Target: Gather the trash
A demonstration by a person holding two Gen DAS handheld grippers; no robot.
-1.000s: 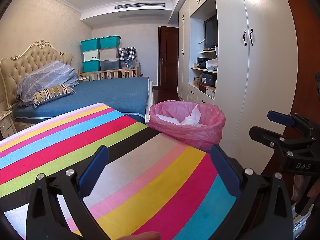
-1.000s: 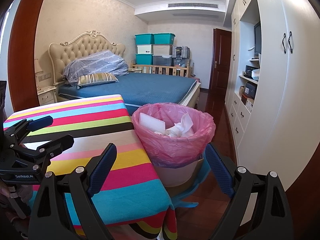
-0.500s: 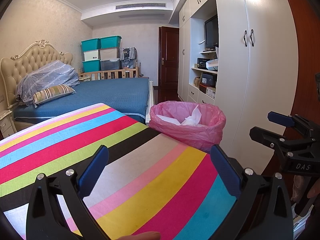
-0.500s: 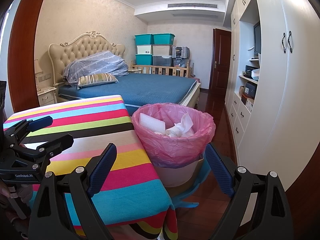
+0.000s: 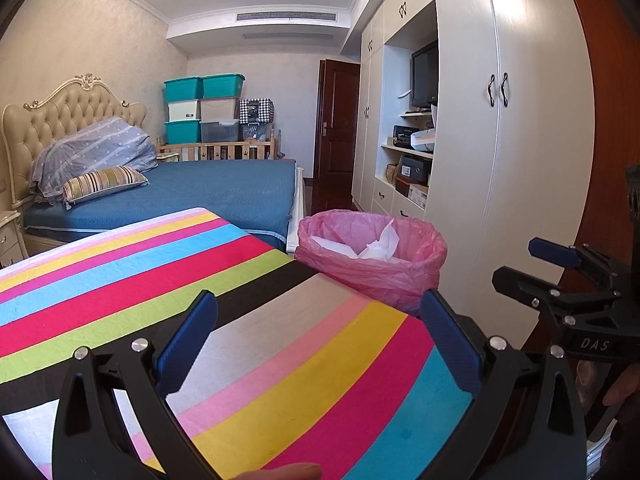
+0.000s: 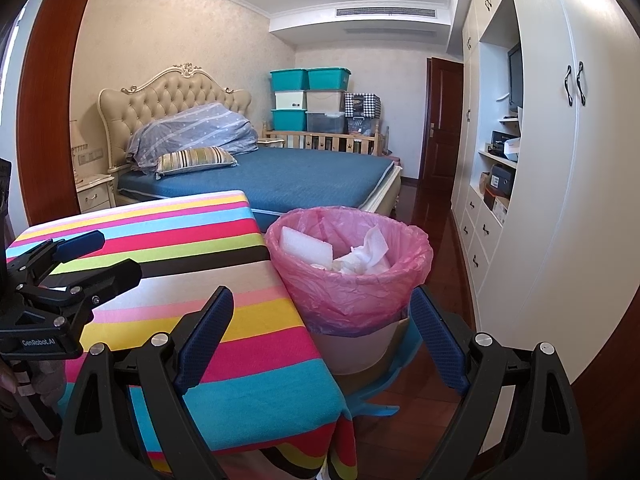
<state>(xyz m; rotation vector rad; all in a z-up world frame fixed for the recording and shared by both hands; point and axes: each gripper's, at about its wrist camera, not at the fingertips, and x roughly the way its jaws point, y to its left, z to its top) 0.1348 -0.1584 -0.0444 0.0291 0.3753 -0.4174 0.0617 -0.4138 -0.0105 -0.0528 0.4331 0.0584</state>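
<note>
A trash bin with a pink liner [image 6: 348, 276] stands on the floor beside the striped table [image 6: 192, 280]; the same trash bin [image 5: 372, 256] shows past the table's far edge in the left wrist view. Crumpled white tissue [image 6: 368, 256] and a white foam piece [image 6: 306, 246] lie inside it. My left gripper [image 5: 320, 344] hovers open over the striped cloth [image 5: 168, 280], nothing between its fingers. My right gripper [image 6: 320, 340] is open too, just short of the bin, holding nothing. Each gripper shows at the edge of the other's view.
A bed with a blue cover [image 6: 280, 180] lies beyond the table. White wardrobes and open shelves [image 6: 560, 160] run along the right wall, with a strip of wooden floor [image 6: 436, 232] between bed and wardrobe. Stacked storage boxes [image 6: 308, 100] stand at the back.
</note>
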